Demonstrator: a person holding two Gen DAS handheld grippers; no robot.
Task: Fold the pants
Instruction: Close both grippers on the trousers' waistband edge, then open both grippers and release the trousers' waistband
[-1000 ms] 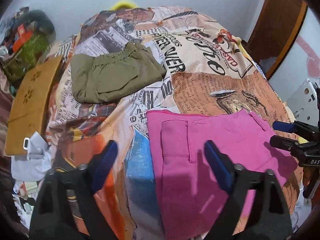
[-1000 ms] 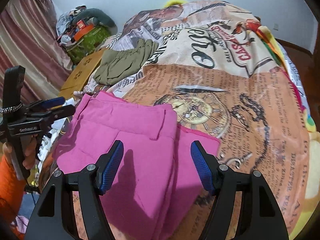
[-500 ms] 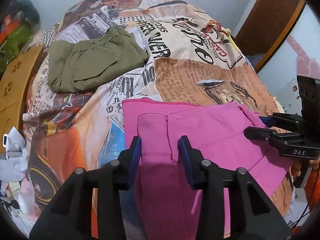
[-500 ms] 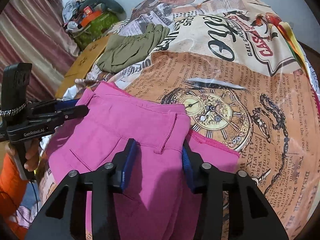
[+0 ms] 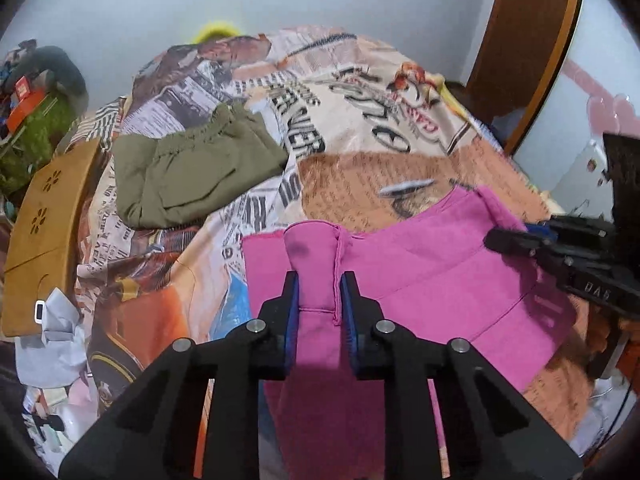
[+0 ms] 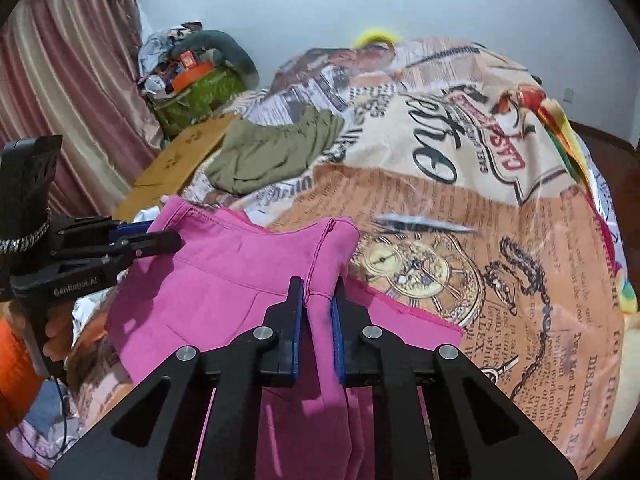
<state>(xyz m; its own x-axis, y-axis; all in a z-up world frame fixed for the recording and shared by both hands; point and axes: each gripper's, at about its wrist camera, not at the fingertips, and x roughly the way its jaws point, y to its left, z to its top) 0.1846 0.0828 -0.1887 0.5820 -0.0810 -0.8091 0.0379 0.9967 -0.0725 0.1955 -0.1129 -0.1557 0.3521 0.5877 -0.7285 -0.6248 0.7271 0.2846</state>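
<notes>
left fingers [image 5: 298, 308]: they have just been closing and now pinch a raised ridge of the pink pants [image 5: 420, 280], which bunches between the blue pads at the waist end.
right fingers [image 6: 297, 312]: likewise just closed, clamped on a pleat of the same pants at the other corner of the waistband, cloth standing up between the pads.
grip check: i judge both holds shallow, more fold than hem, so i would confirm each pad catches all layers before lifting.
pants: lying on the bed [image 6: 460, 200] near its front edge, waist end lifted slightly at both pinches, the rest flat below.
step in hand: i read this as taking both corners to carry them over for a fold.
how to do it well: i would raise both hands evenly, keep the edge taut between them, and lay it square on the lower part.
surroundings: the green shorts [image 5: 192, 176] sit well apart, farther up the bed, out of the fold's path.
risk: an uneven pull could skew the crease or slip one layer.
</notes>
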